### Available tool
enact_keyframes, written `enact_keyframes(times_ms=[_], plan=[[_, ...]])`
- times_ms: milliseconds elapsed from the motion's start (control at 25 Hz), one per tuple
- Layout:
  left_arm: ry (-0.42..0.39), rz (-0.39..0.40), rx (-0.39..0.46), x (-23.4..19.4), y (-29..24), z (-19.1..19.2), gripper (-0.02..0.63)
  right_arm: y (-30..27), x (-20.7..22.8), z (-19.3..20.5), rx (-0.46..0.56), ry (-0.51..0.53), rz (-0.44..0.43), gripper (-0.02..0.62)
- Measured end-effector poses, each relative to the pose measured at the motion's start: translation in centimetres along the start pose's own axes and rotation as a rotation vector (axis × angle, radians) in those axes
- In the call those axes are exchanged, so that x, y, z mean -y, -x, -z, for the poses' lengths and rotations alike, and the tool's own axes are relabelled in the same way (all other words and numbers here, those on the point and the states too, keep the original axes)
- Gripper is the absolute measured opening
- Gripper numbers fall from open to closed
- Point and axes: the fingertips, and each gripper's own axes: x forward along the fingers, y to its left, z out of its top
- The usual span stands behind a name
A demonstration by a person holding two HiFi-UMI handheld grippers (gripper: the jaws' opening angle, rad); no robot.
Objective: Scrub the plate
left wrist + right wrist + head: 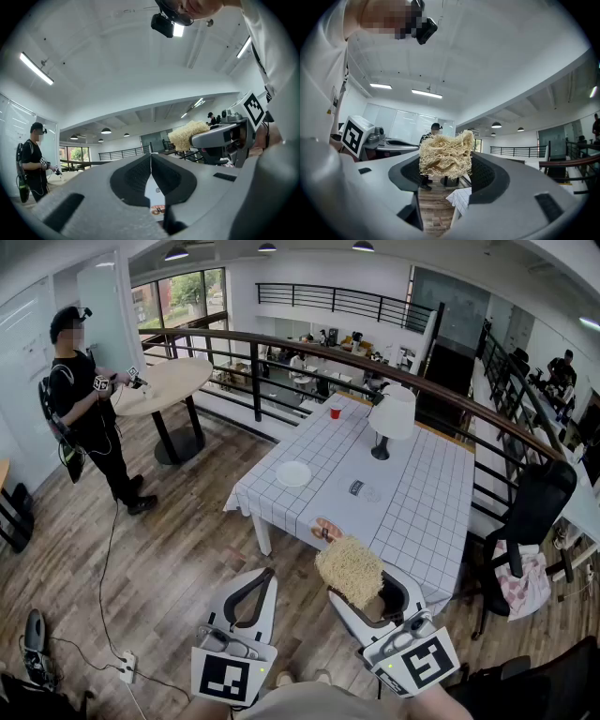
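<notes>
Closest in, low in the head view, the left hand-held gripper (265, 576) is clenched on nothing; in the left gripper view (151, 157) its two jaws meet at their tips with no gap between them. Beside it, the right hand-held gripper (354, 585) is grasping a pale, stringy scrubber (349, 565), and the right gripper view shows the tangled fibres (445, 157) pinched between the jaws (446, 164) and bulging above them. Both are held up in the air, short of the near edge of the bench (422, 493), which is covered by a white checked cloth (319, 442). The plate (293, 473), round and white, lies flat on that cloth toward the bench's left side, well apart from both grippers and touched by neither. A small orange-pink item (323, 530) sits at the near edge of the cloth, too small to make out. A white-shaded lamp (392, 418) stands upright near the middle of the bench, and a red cup (335, 412) stands toward the far end. A black office chair (539, 502) is at the bench's right. Across the wooden floor (178, 549) on the left, a person (89, 409) in dark clothes stands beside a round table (169, 385), and a dark railing (309, 351) curves behind the bench.
</notes>
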Motion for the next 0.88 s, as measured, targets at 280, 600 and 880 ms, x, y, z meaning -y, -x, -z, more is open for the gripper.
enact_keyframes(times_ms=[280, 600, 880], plan=[[0.023, 0.02, -0.001, 0.1, 0.0, 0.1, 0.017, -0.3, 0.1, -0.2, 0.015, -0.019, 0.015, 0.261], [0.031, 0.038, -0.01, 0.9, -0.6, 0.4, 0.017, 0.0, 0.0, 0.5, -0.012, -0.003, 0.001, 0.261], [0.024, 0.048, -0.022, 2.0, -1.3, 0.5, 0.017, 0.8, 1.3, 0.5, -0.01, -0.007, 0.008, 0.261]])
